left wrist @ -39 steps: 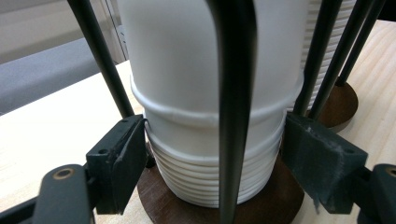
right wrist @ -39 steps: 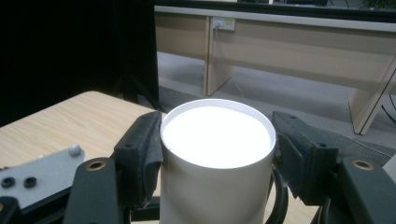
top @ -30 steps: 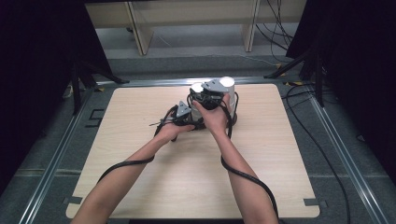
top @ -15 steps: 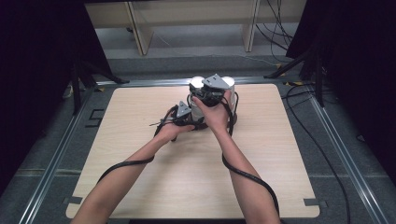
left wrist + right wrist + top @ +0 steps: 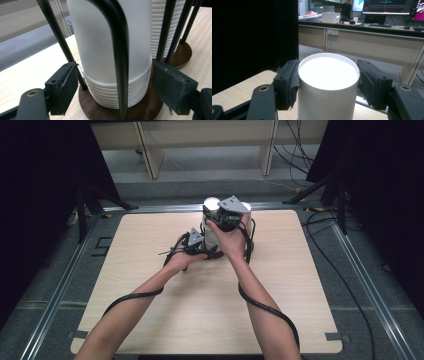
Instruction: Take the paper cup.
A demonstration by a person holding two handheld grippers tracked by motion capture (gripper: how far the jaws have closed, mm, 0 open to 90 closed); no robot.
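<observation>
Cup stack [image 5: 110, 62] between left claw [image 5: 117, 86] pads

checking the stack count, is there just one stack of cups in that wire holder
No: in the left gripper view a second ribbed cup stack stands behind the near cup stack, on its own brown base.

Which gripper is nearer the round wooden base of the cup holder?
Left. The left gripper sits low, its jaws either side of the wooden base and the bottom of the cup stack. The right gripper is up at the top cup, jaws flanking its rim.
</observation>
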